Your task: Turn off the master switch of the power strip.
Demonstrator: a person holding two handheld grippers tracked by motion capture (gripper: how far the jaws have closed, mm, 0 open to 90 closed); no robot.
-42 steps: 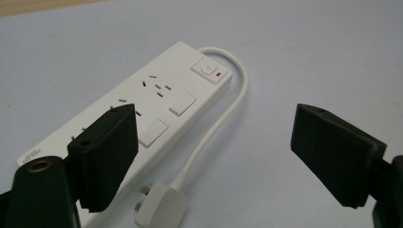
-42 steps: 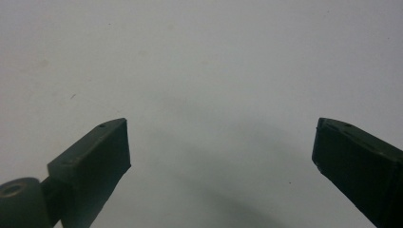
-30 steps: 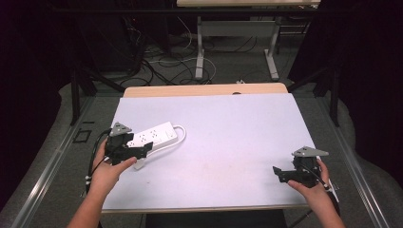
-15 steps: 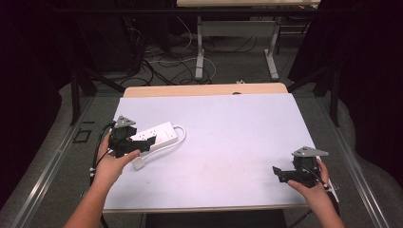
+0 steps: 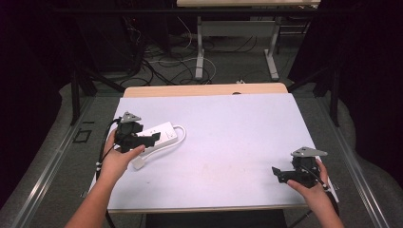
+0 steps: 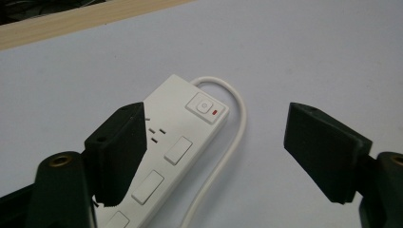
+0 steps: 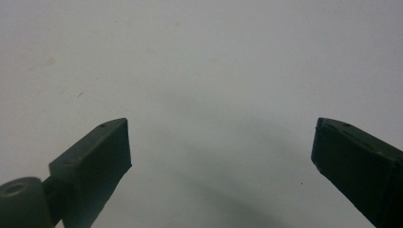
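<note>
A white power strip (image 5: 161,133) lies at the left of the white table, its cord (image 5: 179,134) looping round its far end to a plug (image 5: 139,163) near the person's left hand. In the left gripper view the power strip (image 6: 166,156) shows a switch with a red light (image 6: 206,107) and several sockets. My left gripper (image 5: 153,137) hovers over the strip's near half, open, its jaws wide apart around the strip and the cord (image 6: 228,142). My right gripper (image 5: 277,172) rests low at the table's right front, open over bare surface, nothing between its fingers (image 7: 102,152).
The table (image 5: 228,142) has a wooden strip along its far edge (image 5: 204,89). Beyond it stand desk legs (image 5: 199,52) and loose cables on the floor (image 5: 166,61). Metal rails (image 5: 47,171) run along both sides of the table.
My left gripper has moved forward and to the right over the power strip. The right gripper has stayed where it was.
</note>
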